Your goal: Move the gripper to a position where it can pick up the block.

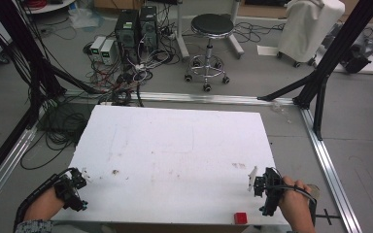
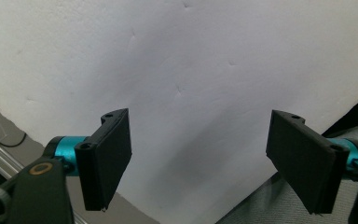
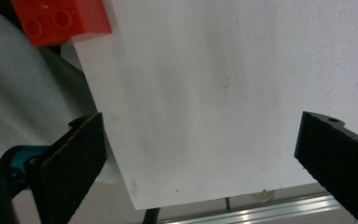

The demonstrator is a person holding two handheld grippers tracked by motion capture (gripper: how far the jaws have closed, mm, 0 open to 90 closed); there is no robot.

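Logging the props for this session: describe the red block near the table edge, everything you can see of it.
The red block is a small toy brick of glossy plastic, with round studs visible on its top in the right gripper view. It lies flat at the near edge of the white table, slightly overhanging it as that view shows. It sits left of the right gripper, whose jaws stand open and apart from it. Nothing but the table touches it.

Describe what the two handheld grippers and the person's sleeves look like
Both the left gripper and the right gripper are black, with flat rectangular black jaws on teal cylindrical mounts. A black cable trails from the left one. A grey patterned sleeve cuff shows at the left wrist.
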